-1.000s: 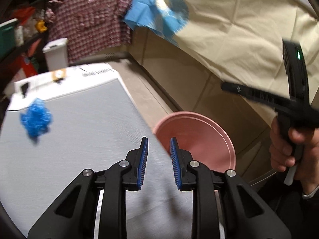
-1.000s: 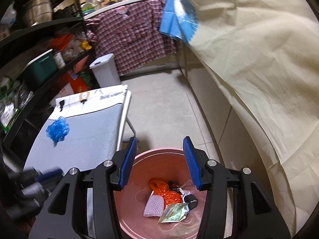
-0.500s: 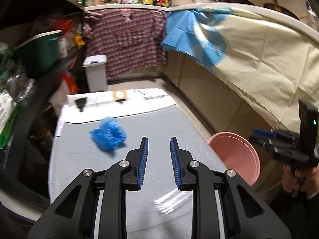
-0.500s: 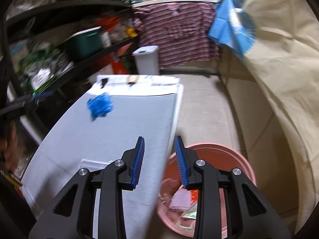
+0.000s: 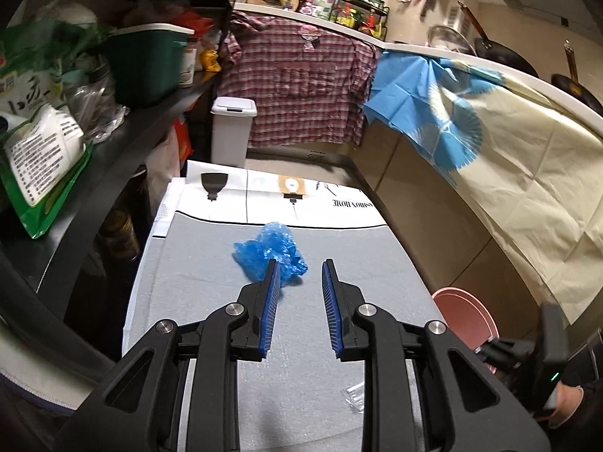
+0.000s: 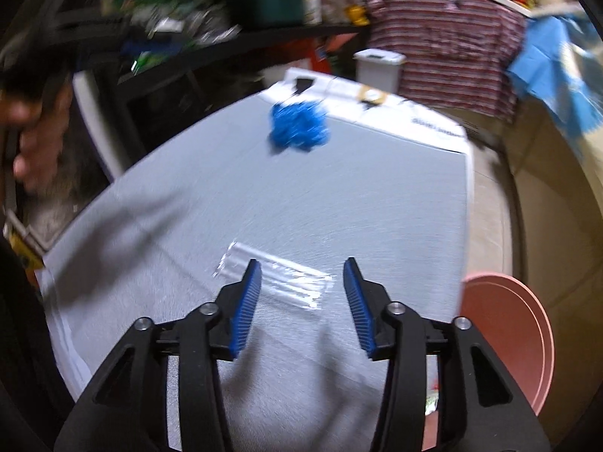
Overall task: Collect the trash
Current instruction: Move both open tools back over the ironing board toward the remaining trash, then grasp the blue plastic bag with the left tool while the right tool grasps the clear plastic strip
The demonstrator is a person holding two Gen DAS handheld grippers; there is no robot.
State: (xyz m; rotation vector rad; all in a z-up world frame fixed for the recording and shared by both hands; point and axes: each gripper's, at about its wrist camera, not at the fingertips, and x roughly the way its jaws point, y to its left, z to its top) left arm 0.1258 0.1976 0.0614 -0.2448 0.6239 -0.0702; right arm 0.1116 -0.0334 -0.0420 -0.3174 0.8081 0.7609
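Note:
A crumpled blue plastic bag [image 5: 269, 254] lies on the grey table [image 5: 211, 256], just past my left gripper [image 5: 300, 275], which is open and empty, the bag at its left fingertip. A clear plastic wrapper [image 6: 279, 280] lies on the table [image 6: 377, 196] between the fingers of my right gripper [image 6: 301, 275], which is open and empty above it. The blue bag [image 6: 297, 126] shows farther back in the right wrist view. A corner of the wrapper [image 5: 356, 397] shows in the left wrist view. A pink bin [image 6: 505, 331] stands on the floor right of the table.
The pink bin [image 5: 467, 310] sits below the table's right edge. A white lidded bin [image 5: 231, 130] stands behind the table. Dark shelves [image 5: 124, 120] with bags and a green box run along the left. A cream cloth [image 5: 527, 173] hangs along the right counter.
Both grippers swung left from over the pink bin to over the table. The left now points at the blue bag. The right opened wider and came over the clear wrapper.

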